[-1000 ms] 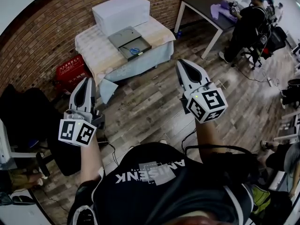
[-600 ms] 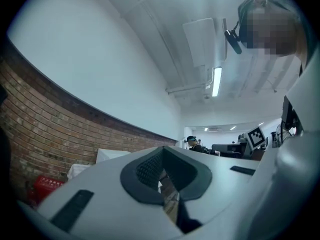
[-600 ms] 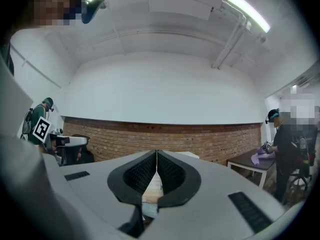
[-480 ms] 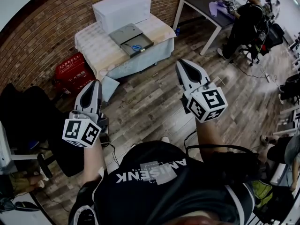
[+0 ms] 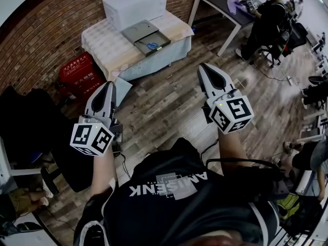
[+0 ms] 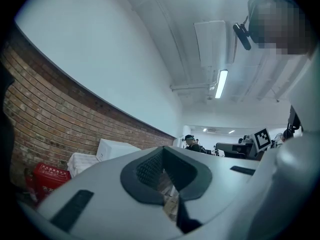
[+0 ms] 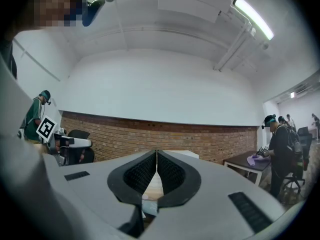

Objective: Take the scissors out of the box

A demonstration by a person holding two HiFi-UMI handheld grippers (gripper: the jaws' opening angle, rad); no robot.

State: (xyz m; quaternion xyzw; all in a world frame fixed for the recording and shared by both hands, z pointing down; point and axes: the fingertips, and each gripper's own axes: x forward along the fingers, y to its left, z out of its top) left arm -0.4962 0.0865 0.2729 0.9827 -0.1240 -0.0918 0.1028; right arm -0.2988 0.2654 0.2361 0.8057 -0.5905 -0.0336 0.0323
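left gripper and right gripper, both closed empty, have edged toward the desk, well short; scissors lie in the box, untouched.

Dim, fisheye-bent frames with black vignetted corners; ceiling strip lights glare; close foreground soft.

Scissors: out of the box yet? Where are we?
Done: the box lies open on the table. Not out: the scissors lie inside it. In hand: nothing; left claw and right claw are both shut and empty, over the floor short of the table. Left: reach in, grip, lift out.
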